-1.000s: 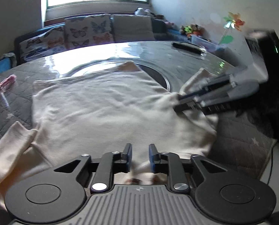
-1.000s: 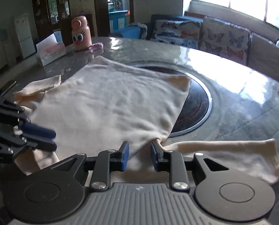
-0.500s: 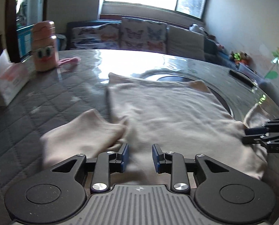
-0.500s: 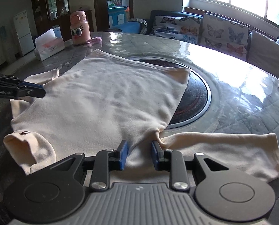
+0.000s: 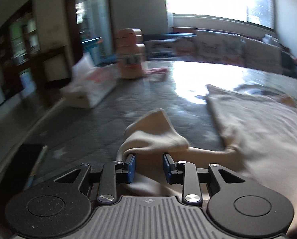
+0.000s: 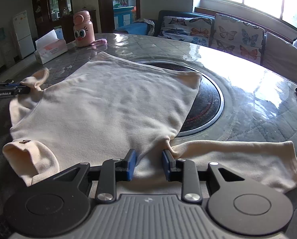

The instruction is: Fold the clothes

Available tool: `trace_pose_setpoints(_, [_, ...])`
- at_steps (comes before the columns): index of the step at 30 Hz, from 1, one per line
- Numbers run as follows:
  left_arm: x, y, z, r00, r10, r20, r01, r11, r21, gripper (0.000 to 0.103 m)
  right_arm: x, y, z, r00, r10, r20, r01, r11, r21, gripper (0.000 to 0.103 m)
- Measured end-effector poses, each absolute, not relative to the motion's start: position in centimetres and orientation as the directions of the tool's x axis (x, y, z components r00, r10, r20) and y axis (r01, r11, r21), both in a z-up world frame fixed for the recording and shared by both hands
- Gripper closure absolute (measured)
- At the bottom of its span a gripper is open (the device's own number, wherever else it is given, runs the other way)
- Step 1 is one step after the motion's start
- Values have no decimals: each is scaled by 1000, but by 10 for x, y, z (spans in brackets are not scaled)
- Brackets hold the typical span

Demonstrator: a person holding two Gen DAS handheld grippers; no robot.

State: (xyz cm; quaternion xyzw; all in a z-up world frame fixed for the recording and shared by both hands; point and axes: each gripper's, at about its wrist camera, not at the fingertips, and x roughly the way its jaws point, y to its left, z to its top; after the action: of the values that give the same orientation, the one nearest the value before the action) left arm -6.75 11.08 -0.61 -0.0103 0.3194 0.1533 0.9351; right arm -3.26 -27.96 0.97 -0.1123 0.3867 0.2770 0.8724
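A cream long-sleeved shirt lies flat on the round table, and its body shows at the right of the left wrist view. My left gripper is open with the crumpled left sleeve lying between its jaws. In the right wrist view the left gripper is at the sleeve's bunched end at the far left. My right gripper is open over the right armpit, where the right sleeve stretches out to the right. The folded collar lies near the front left.
A pink cartoon bottle and a tissue box stand at the table's far left. A dark round inset lies under the shirt's hem. A dark flat object lies by the left gripper. A butterfly-cushion sofa is behind.
My left gripper has swung left along the shirt to the left sleeve, which now lies between its jaws. The right gripper stays over the right armpit, nearly still.
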Motion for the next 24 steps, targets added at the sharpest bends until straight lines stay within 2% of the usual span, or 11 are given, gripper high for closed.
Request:
trace_pose_setpoints(5, [-72,140,-6,715,365,-596,-405,912,73,69,-33,-280,9,548,395,-737,-570,822,16,75])
trace_pose_setpoints(7, [-74,149,-6,698,402,-592,-443,893,83,65,-33,-280,9,548,395,-737,-570,822,17,74])
trace_pose_setpoints(13, [-79,168,-8,655,450,-607,-507,857,89,64,-33,-279,10,550,393,-737,-569,822,14,74])
trace_pose_setpoints(16, [-83,155,-1,691,411,-594,-466,882,68,64,-33,-279,9,552,391,-736,-567,823,12,72])
trace_pose_setpoints(24, [-71,90,8,787,162,-595,-206,979,-6,64,-32,-279,9,558,387,-734,-560,828,10,69])
